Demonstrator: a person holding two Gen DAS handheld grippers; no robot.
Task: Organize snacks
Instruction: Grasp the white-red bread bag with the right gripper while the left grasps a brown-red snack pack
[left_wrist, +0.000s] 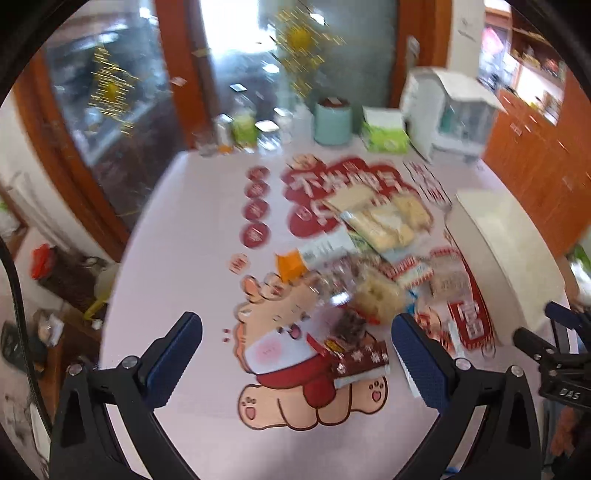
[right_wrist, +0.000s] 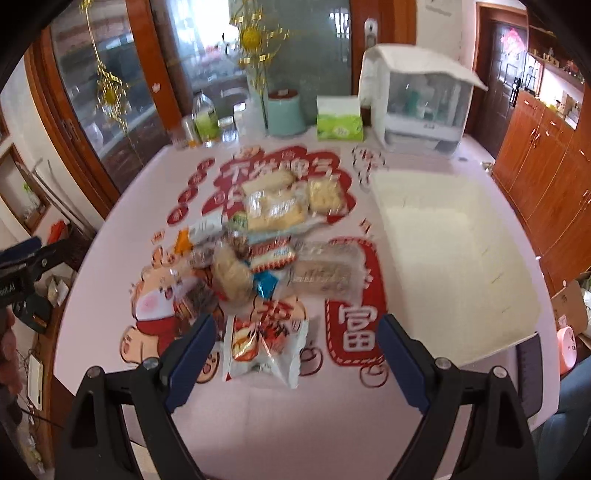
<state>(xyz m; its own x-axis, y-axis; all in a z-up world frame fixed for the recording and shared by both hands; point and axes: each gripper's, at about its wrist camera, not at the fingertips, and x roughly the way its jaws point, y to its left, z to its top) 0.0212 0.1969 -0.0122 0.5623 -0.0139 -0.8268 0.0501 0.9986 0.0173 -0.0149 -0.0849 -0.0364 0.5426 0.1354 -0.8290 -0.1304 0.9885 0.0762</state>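
The left gripper (left_wrist: 297, 354) and the right gripper (right_wrist: 297, 354) both point steeply downward, jaws spread wide with nothing clamped between them.

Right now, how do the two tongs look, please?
Both the left tongs and the right tongs look alike: black angular frames with silver round bolts, each finger faced with a dark blue textured pad. The black body bears small white lettering.

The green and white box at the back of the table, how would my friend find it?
Start at the big white appliance at the table's far edge. Just left of it sits the tissue box, with a teal pot on its other side. It's the only boxy thing there, white above and bright green below.
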